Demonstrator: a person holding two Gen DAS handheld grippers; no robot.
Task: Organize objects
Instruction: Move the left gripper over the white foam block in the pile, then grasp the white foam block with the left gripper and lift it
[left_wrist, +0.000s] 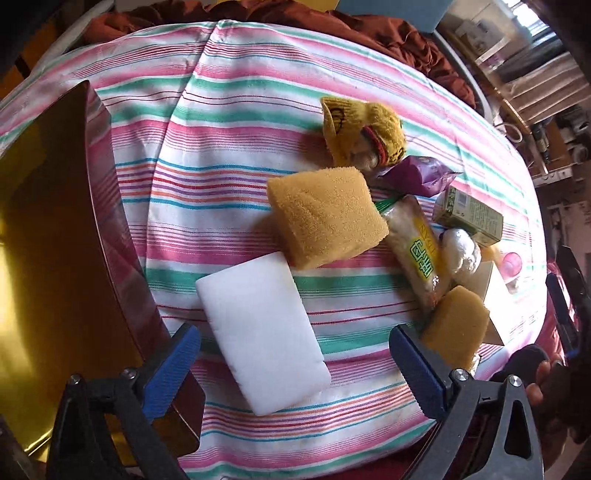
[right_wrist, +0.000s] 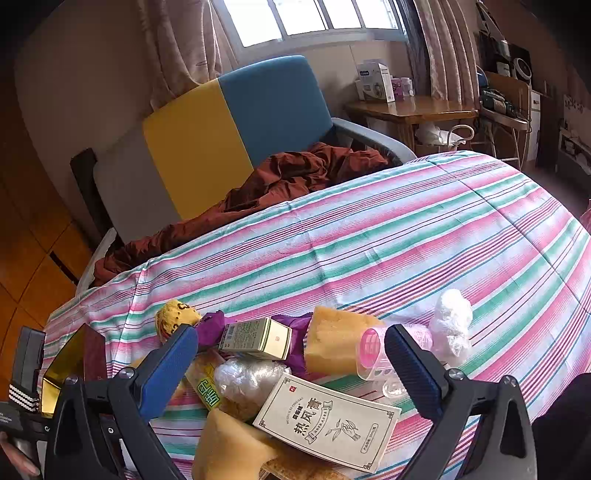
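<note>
While the left gripper (left_wrist: 295, 354) hangs with jaws spread wide, the white foam block (left_wrist: 262, 332) lies flat on the striped bedcover (left_wrist: 240, 129) between them, untouched. The right gripper (right_wrist: 291, 354), jaws likewise released, hovers over the cream box (right_wrist: 327, 421) amid the pile.

The flat cream box (right_wrist: 327, 424) reads "热风膏".
</note>
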